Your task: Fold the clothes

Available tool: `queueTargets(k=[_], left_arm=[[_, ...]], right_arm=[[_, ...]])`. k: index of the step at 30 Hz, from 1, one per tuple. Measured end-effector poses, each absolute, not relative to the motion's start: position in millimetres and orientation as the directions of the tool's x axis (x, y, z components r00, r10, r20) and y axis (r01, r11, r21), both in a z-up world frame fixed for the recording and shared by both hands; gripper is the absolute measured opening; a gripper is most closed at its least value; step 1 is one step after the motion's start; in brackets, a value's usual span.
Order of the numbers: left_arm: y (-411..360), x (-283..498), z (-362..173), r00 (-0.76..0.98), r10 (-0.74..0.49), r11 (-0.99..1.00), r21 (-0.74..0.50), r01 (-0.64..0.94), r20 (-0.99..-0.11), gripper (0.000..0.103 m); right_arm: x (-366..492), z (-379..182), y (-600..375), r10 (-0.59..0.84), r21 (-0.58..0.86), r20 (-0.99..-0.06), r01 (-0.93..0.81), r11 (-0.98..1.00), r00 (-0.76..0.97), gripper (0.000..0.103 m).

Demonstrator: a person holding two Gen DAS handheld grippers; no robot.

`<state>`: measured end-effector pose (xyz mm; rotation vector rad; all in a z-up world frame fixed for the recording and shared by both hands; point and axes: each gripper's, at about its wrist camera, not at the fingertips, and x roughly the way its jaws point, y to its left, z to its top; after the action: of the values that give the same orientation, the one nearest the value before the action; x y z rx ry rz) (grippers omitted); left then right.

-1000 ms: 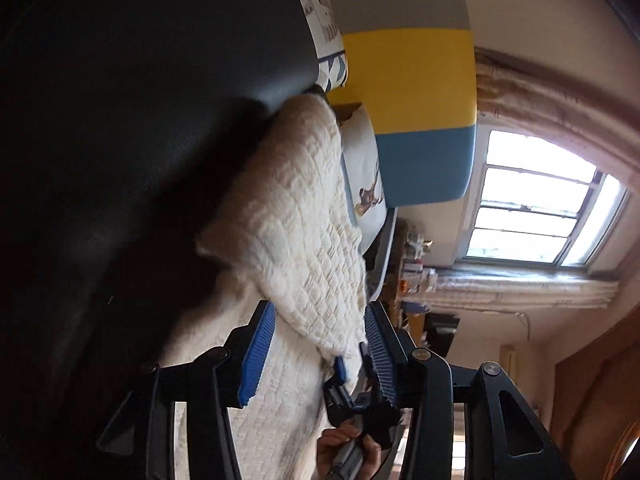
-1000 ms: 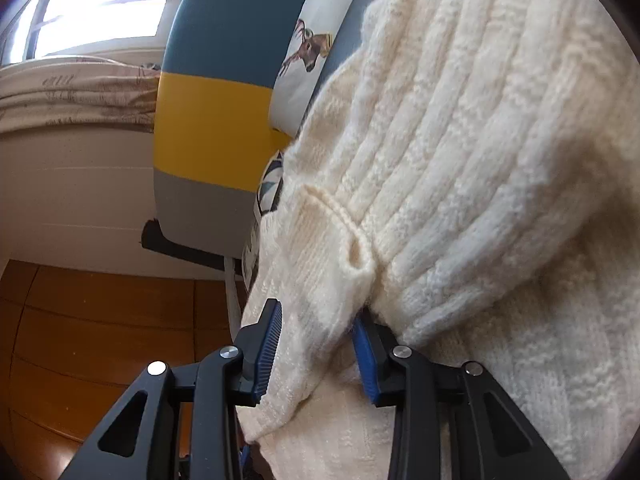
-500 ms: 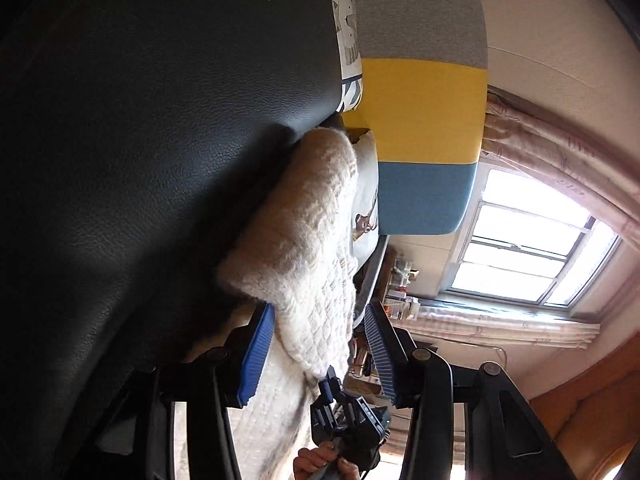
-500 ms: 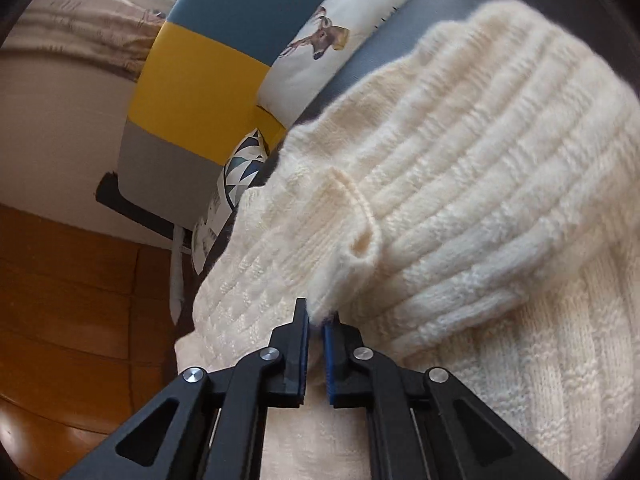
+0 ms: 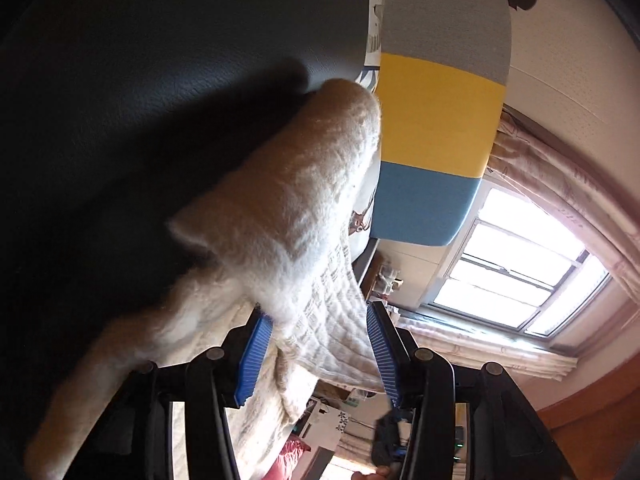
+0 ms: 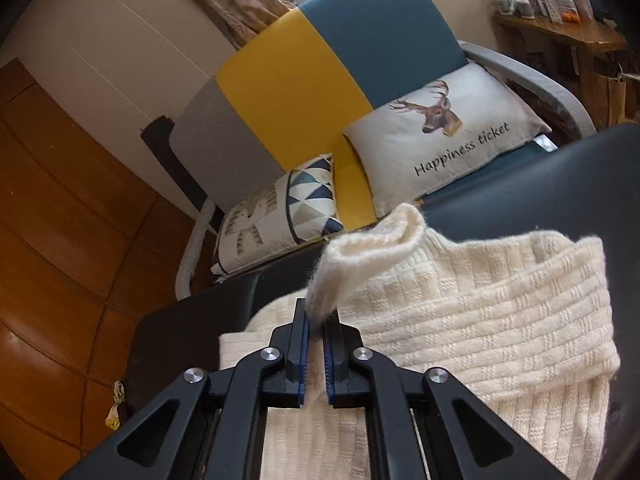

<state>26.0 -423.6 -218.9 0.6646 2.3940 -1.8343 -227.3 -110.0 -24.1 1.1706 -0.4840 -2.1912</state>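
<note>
Right wrist view: a dark leather-like seat surface [image 6: 540, 184] carries the cream knitted sweater [image 6: 480, 320], in front of a grey, yellow and blue upholstered chair [image 6: 304, 80] with a deer-print cushion [image 6: 448, 128]. The right gripper [image 6: 316, 336] pinches a raised sweater cuff. The left gripper [image 5: 316, 344] stands spread, with a sweater fold between its blue pads [image 5: 254, 354]; contact cannot be told.

Surface: cream knitted sweater [image 6: 480, 320] lies on the dark leather surface [image 6: 540, 184].
Behind: grey, yellow and blue banded chair [image 6: 304, 80] stands beyond the surface.
On chair: white deer-print cushion [image 6: 440, 128] right of triangle-patterned cushion [image 6: 280, 208].
Far right: wooden shelf [image 6: 568, 28].
</note>
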Motion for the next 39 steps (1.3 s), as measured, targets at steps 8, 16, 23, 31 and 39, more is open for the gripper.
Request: queueTargets(k=[8,16,23,31,39], left_arm=[[-422.7,15.4,-215.1,-0.892,0.303,0.153,-0.907,0.392,-0.335,0.051],[-469.5,43.0,-199.3,-0.920,0.189,0.106,-0.924,0.367,-0.344,0.050],[-465.0,45.2,-195.6,-0.893,0.197,-0.012,-0.911,0.411,-0.405,0.040],[-452.6,39.8,-188.7,-0.850,0.166,-0.126,-0.866,0.485,-0.500,0.019],[-427.0,27.5,-170.0,-0.786,0.133,-0.385,-0.762,0.520,-0.603,0.017]], right_arm=[[-228.8,38.4,-143.7,-0.717,0.554,-0.554,0.456,-0.697,-0.423,0.005],[-230.6,29.3,-116.4,-0.698,0.532,-0.553,0.451,-0.716,-0.456,0.005],[-240.5,-64.2,-59.8,-0.621,0.567,-0.665,0.261,-0.781,-0.414,0.005],[-238.3,-101.5,-32.0,-0.650,0.610,-0.658,0.236,-0.756,-0.381,0.005],[-227.8,-138.1,-20.7,-0.598,0.553,-0.698,0.235,-0.799,-0.393,0.005]])
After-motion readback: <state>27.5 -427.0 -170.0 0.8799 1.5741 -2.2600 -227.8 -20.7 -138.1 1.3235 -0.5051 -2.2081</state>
